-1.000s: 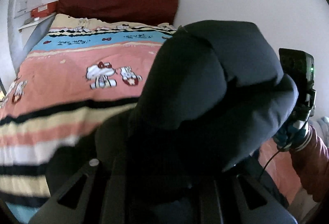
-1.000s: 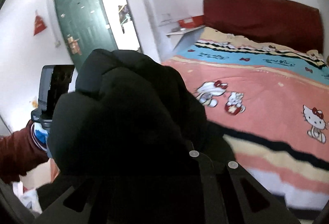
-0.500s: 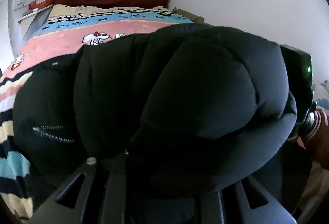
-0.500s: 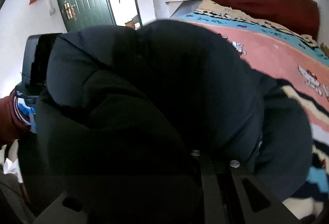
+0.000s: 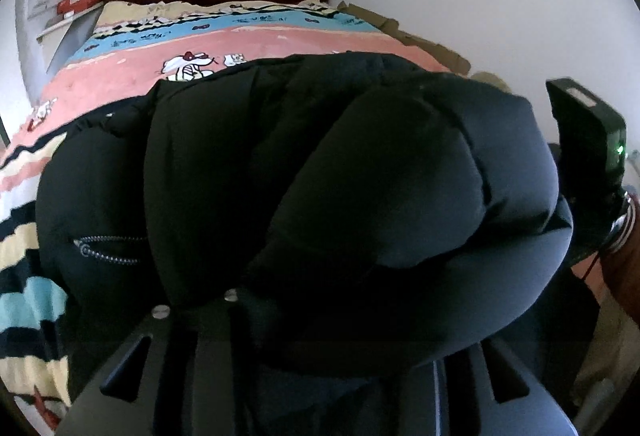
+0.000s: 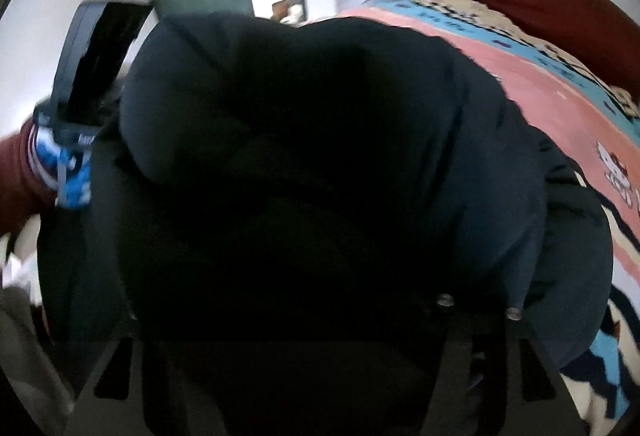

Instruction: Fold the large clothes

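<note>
- Jacket (image 5: pixel 304 171), a black padded one, lay doubled over on the near part of the bed (image 5: pixel 120 75), its far half folded toward the near edge so the bulk stacked into a thick roll.
- Left gripper (image 5: pixel 320 348) and right gripper (image 6: pixel 320 356) sat at the near hem, one at each end, apparently to lay the fold down evenly.
- Both sets of fingers had just been opening, with the puffy cloth between them; the dark frames hid the pads, so I could not tell whether either had let go.
- Quilted panels bulged smooth and slippery-looking; a metal zip (image 5: pixel 104 252) showed on the left.
- Bedspread (image 5: pixel 280 39) was soft, striped, cartoon-printed cotton.
</note>
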